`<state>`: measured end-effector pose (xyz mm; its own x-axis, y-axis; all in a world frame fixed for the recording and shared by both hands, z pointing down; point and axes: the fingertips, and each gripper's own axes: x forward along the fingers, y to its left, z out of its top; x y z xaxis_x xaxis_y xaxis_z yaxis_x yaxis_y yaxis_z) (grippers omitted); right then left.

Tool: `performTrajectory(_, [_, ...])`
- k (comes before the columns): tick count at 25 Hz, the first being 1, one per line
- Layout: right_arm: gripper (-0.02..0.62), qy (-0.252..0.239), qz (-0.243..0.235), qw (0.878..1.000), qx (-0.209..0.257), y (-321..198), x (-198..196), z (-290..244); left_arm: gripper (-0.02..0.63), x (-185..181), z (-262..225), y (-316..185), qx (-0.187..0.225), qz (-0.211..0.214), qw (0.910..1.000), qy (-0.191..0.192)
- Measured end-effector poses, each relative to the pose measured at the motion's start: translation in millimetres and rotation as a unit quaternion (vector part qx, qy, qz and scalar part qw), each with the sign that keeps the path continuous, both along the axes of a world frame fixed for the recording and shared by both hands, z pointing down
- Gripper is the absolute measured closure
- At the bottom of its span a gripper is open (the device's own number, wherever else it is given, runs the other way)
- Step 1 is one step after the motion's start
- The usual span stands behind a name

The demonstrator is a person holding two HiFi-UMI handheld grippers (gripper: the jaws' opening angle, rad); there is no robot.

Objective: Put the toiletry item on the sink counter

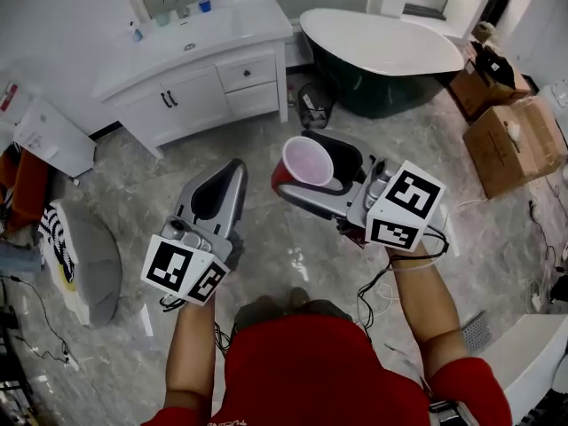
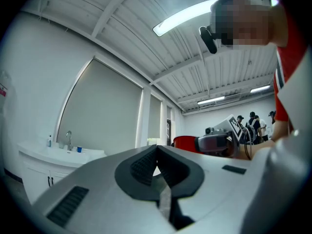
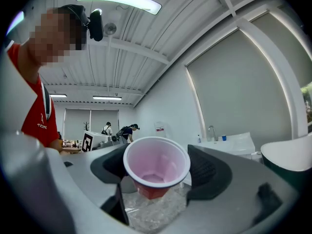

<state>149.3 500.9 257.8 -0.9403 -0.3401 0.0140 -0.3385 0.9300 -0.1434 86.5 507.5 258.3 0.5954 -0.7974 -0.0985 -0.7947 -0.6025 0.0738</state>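
Observation:
My right gripper (image 1: 297, 163) is shut on a red plastic cup (image 1: 308, 161) with a pale inside, held in the air over the floor. In the right gripper view the cup (image 3: 156, 165) sits tilted between the dark pads (image 3: 210, 172), its mouth toward the camera. My left gripper (image 1: 238, 167) is shut and holds nothing; its jaws meet at their tips in the left gripper view (image 2: 156, 148), where the cup (image 2: 185, 143) shows at the right. The white sink counter (image 1: 213, 41) stands ahead at the far left, well beyond both grippers.
On the counter stand a faucet (image 1: 172, 2), a small blue cup (image 1: 205, 5) and a small bottle (image 1: 136, 32). A dark bathtub (image 1: 382, 51) is at the far right, a bin (image 1: 314, 105) beside the cabinet, and cardboard boxes (image 1: 515, 140) at the right. Other people stand in the distance.

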Motion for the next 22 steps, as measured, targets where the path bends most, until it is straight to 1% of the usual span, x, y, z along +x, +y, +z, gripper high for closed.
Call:
performTrajectory(6, [0.25, 0.0, -0.006, 1.0, 0.0, -21, -4, 2, 0.589, -6, 4, -18, -0.008, -0.014, 0.9999, -0.004])
performTrajectory(11, [0.25, -0.002, -0.001, 1.0, 0.005, -51, -12, 0, 0.589, -16, 7, -47, -0.006, -0.017, 0.9998, -0.006])
performTrajectory(16, [0.25, 0.005, 0.002, 1.0, 0.012, -93, -31, -1, 0.589, -33, 11, -91, 0.0, -0.014, 0.9999, -0.005])
performTrajectory(22, [0.25, 0.009, 0.007, 1.0, 0.016, -151, -65, -5, 0.589, -69, 7, -154, 0.01, -0.015, 0.9998, -0.005])
